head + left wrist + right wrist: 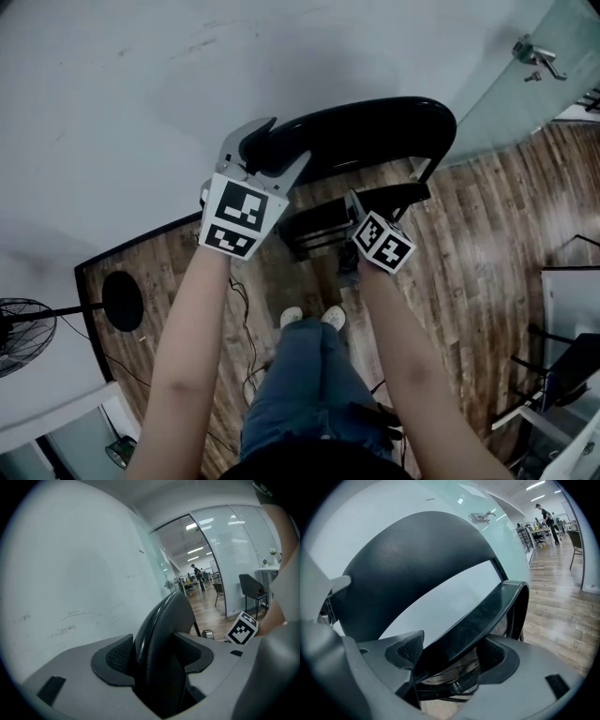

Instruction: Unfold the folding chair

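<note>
The black folding chair stands against the white wall. Its curved backrest (356, 136) lies across the middle of the head view, with the seat (323, 223) just below it. My left gripper (261, 155) is shut on the left end of the backrest (161, 634), and both pads press its sides in the left gripper view, where that gripper (157, 660) fills the bottom. My right gripper (361, 214) holds the seat's edge. In the right gripper view this gripper (454, 660) is shut on the thin seat panel (483, 616), and the backrest (408, 564) rises behind it.
A standing fan (23, 333) and a round black base (123, 300) are at the left. A glass partition with a metal handle (539, 56) is at the upper right. The person's feet (314, 317) stand on the wooden floor (469, 244) close to the chair. More furniture (572, 366) stands at the right.
</note>
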Available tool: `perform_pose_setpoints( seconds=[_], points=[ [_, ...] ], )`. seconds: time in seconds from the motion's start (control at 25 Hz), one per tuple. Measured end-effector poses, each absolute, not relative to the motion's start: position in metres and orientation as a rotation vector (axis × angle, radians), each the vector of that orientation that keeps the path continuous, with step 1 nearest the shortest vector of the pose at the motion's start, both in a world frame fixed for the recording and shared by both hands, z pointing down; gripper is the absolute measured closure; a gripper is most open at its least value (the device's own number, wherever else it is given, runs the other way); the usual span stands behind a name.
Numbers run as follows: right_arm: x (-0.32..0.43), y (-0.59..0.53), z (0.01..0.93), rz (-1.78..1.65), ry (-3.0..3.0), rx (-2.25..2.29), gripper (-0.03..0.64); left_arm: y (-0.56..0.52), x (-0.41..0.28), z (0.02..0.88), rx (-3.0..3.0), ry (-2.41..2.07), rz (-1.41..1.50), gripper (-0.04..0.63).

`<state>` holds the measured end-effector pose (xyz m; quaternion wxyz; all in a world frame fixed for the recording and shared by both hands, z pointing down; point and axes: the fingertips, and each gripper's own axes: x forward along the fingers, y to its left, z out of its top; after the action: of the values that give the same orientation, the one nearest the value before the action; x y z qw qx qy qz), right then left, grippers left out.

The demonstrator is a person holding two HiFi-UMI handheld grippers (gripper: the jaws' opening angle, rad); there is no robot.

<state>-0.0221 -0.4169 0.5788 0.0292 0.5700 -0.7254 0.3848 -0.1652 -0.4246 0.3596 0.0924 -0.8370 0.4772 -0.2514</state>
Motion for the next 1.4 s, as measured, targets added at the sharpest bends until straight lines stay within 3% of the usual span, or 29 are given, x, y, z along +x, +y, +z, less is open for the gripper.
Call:
perform_pose_setpoints(
  seconds=[0.8,0.92,1.4],
  points=[
    [0.013,-0.318,0.607,1.375,-2.133,1.722,0.267,-0.378,-0.152,0.373,-2.556,1.409,-0.698,0.336],
    [0.012,-0.305,0.613,1.325,-2.132,1.67,0.205,-0.372,-0.15,0.377,-2.549,1.405,-0.68,0.336],
    [0.045,-0.267,0.646,1.481,-1.878,1.802,0.202,-0.365,-0.141,0.384,-2.564,1.43,-0.661,0.331]
  ],
)
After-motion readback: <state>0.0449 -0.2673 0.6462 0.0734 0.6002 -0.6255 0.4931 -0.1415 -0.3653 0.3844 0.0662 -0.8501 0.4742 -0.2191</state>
